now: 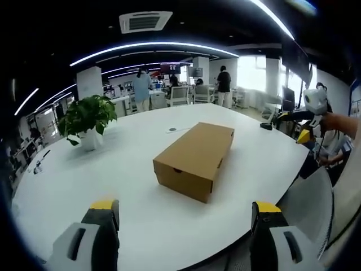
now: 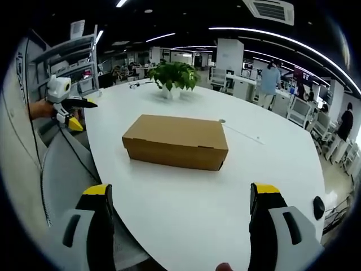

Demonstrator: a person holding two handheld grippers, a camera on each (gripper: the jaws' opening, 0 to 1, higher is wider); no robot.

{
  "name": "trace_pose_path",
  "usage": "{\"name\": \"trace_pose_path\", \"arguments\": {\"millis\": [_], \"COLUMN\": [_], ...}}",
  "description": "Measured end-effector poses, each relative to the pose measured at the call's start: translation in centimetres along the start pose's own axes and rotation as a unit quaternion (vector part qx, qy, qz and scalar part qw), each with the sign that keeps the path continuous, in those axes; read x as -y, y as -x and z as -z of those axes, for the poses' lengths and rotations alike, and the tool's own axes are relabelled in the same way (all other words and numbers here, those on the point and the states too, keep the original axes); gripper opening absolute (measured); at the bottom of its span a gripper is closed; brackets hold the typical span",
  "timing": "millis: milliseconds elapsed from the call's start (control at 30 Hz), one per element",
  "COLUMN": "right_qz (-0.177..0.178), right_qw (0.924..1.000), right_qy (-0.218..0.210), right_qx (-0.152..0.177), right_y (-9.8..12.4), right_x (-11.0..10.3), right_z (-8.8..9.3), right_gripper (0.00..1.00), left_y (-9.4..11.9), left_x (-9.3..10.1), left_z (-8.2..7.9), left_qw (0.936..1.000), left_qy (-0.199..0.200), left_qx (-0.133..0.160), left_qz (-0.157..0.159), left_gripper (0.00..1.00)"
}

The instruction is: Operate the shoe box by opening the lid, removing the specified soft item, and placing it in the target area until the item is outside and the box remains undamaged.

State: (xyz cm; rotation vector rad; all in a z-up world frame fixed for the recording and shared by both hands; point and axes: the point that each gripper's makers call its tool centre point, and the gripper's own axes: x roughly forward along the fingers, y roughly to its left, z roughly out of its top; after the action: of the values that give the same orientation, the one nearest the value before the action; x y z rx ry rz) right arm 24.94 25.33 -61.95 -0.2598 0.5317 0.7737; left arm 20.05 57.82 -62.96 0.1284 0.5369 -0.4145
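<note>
The closed box lies mid-table, beyond both grippers. The left gripper faces its short end, along its length; the right gripper faces its long side. Both gape empty

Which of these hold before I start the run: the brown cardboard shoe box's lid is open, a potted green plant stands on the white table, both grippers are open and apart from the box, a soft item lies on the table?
1. The brown cardboard shoe box has its lid open. False: the lid is shut.
2. A potted green plant stands on the white table. True.
3. The left gripper and right gripper are open, apart from the box. True.
4. A soft item lies on the table. False: none is out.
</note>
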Motion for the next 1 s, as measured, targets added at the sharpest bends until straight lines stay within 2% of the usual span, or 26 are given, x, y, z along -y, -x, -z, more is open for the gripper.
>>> {"name": "trace_pose_path", "arguments": {"millis": [433,767,833,933,1000], "right_qz": [0.001,-0.014,-0.027,-0.035,-0.042], "right_qw": [0.9999,0.9995,0.9995,0.9988,0.9987], "right_qy": [0.012,0.027,0.015,0.031,0.023], "right_qx": [-0.001,-0.007,0.007,0.011,0.02], "right_y": [-1.2,-2.5,-2.8,-3.3,-3.8], "right_x": [2.1,3.0,2.8,2.7,2.8], "right_z": [-0.3,-0.6,-1.3,-1.8,-2.2], "right_gripper": [0.96,0.96,0.96,0.96,0.96], "left_y": [-0.9,-2.1,-2.2,-2.4,-2.6], "left_x": [-0.6,-0.4,-0.5,-0.5,-0.5], "left_z": [-0.2,0.5,0.5,0.5,0.5], "left_qw": [0.9999,0.9996,0.9996,0.9994,0.9991], "left_qy": [-0.003,0.007,0.011,0.019,0.026], "left_qx": [-0.005,-0.016,-0.015,-0.011,-0.01], "left_qz": [-0.016,-0.02,-0.022,-0.026,-0.031], "left_gripper": [0.97,0.96,0.95,0.95,0.94]}}
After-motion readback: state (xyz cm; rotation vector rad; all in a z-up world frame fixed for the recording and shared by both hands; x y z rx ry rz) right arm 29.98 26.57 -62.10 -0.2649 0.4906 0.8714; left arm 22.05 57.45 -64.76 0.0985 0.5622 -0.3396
